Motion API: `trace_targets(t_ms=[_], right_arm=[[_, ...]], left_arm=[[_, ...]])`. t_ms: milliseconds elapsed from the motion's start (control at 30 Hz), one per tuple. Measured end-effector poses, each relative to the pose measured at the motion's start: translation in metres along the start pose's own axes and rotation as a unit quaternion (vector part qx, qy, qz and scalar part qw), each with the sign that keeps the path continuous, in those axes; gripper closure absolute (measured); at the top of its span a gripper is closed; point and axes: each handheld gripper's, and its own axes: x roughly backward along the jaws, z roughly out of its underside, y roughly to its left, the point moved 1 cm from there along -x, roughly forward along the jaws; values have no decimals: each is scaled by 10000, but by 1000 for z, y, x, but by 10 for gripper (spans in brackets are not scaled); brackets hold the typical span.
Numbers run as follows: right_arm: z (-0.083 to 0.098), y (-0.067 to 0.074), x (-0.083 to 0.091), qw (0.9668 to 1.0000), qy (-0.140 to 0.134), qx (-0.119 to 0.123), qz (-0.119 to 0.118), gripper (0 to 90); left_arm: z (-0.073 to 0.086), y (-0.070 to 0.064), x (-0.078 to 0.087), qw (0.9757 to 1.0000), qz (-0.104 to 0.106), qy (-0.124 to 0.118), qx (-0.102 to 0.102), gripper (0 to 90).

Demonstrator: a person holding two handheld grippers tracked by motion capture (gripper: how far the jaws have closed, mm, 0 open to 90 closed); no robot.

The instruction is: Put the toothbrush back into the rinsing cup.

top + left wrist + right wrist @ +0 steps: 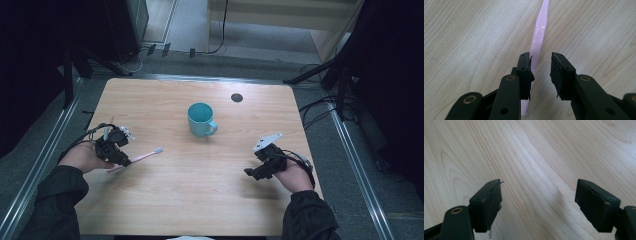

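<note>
Left tool poised over a pink toothbrush, right tool idle

At the left of the high view the left tool (121, 159) sat parted around the toothbrush (145, 156) handle, not yet clenched; it lay flat on the surface (200, 190), looking light, stiff and slick, best pinched mid-handle. The right tool (254, 172) gaped, released, lower right. A teal mug (201, 120) stood mid-frame, with bare wood around.

- A pink toothbrush (142, 157) with a pale bristled head is seen lying flat on the wooden tabletop (200, 190), near its left edge, the head pointed toward the tabletop's middle.
- A teal mug (201, 119) is seen standing upright and empty at the tabletop's middle, toward the far edge, its handle turned to the near right.
</note>
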Motion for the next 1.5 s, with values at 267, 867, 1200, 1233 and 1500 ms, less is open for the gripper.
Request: trace_targets(t_ms=[267, 867, 1200, 1233, 1500], right_arm=[[5, 0, 3, 10000, 11, -69, 45, 214], [8, 1, 4, 9999, 31, -80, 62, 214], [8, 3, 2, 9999, 80, 1, 121, 213], [8, 3, 2, 9999, 75, 2, 123, 213], [8, 2, 3, 9998, 114, -9, 158, 212]], left_arm=[[-2, 1, -8, 9994, -44, 151, -300, 718], [-6, 1, -15, 9977, -157, 432, -503, 714], [-10, 0, -16, 9982, -221, 507, -216, 776], [-10, 1, -16, 9982, -191, 535, -169, 776], [-12, 7, -16, 9973, -25, 567, 462, 779]])
